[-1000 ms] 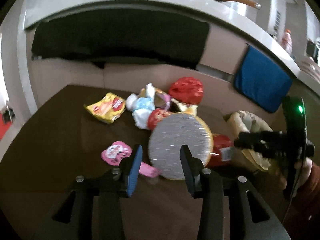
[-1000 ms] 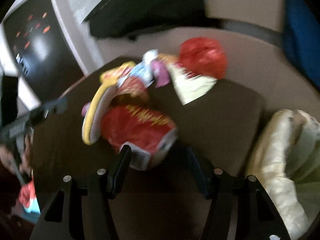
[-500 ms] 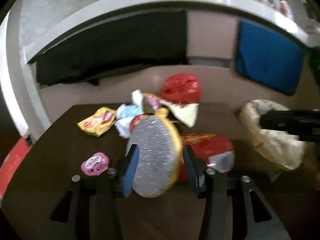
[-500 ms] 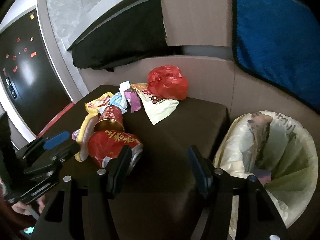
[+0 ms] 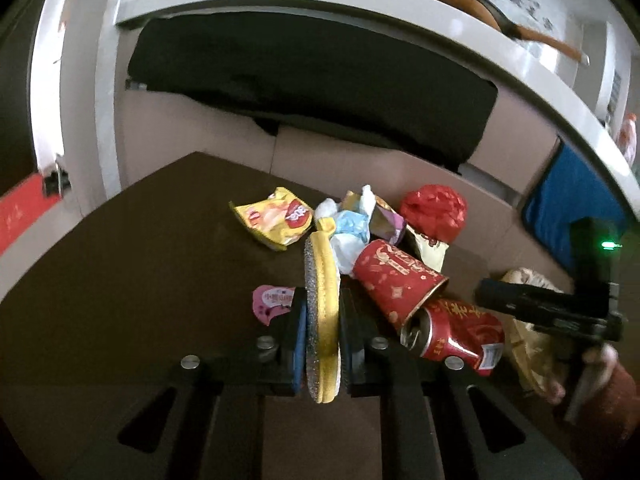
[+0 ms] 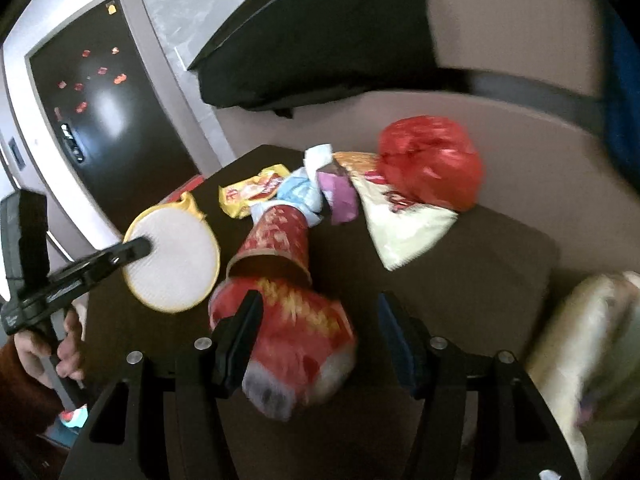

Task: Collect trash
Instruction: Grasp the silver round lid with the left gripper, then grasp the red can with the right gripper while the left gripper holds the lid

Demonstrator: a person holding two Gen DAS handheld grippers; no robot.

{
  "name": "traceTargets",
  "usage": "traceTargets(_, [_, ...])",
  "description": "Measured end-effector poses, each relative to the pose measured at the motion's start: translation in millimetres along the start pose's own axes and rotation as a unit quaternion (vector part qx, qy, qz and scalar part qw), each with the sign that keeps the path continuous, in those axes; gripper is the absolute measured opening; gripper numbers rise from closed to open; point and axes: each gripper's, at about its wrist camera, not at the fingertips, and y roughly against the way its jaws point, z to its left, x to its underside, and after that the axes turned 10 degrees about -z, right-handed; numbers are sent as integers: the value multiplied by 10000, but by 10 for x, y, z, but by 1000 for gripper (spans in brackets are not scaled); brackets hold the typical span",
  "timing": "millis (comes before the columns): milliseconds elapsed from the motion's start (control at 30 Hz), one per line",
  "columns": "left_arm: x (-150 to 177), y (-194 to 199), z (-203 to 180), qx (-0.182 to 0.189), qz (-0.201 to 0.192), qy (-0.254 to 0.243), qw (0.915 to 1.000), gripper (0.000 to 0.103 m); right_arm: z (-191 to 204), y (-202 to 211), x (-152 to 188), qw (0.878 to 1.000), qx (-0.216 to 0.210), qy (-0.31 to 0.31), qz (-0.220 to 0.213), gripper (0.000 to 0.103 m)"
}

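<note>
My left gripper (image 5: 322, 320) is shut on a round gold-rimmed lid (image 5: 320, 308), held on edge above the dark table; it also shows in the right wrist view (image 6: 172, 264). My right gripper (image 6: 320, 320) is open, its fingers either side of a red drink can (image 6: 296, 340) lying on the table (image 6: 460, 280); the can also shows in the left wrist view (image 5: 456, 336). A red paper cup (image 6: 276, 240) lies on its side just beyond the can. Behind it sit a yellow snack bag (image 5: 274, 220), crumpled wrappers (image 5: 352, 224), a cream bag (image 6: 400, 224) and a red plastic bag (image 6: 432, 160).
A pink wrapper (image 5: 270, 300) lies left of the lid. A bin lined with a pale bag (image 6: 592, 340) stands at the table's right edge. A beige sofa with a black cushion (image 5: 312, 80) and a blue cloth (image 5: 572, 196) runs behind the table.
My left gripper has shut on the lid and turned it on edge. My right gripper has moved in over the red can, which now lies between its fingers.
</note>
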Motion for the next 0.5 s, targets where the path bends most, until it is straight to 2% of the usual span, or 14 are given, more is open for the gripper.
traceTargets(167, [9,71,99,108,39,123,9999,14,-17,-326,52,9989,-135,-75,446,57])
traceTargets(300, [28,109,102,202,79,123,9997,15,62,-192,180,9986,-268,-186,406,58])
traceTargets(500, [72,218,90,287,46,194,9994,15,419,90,414,9982,-102,416,421,60])
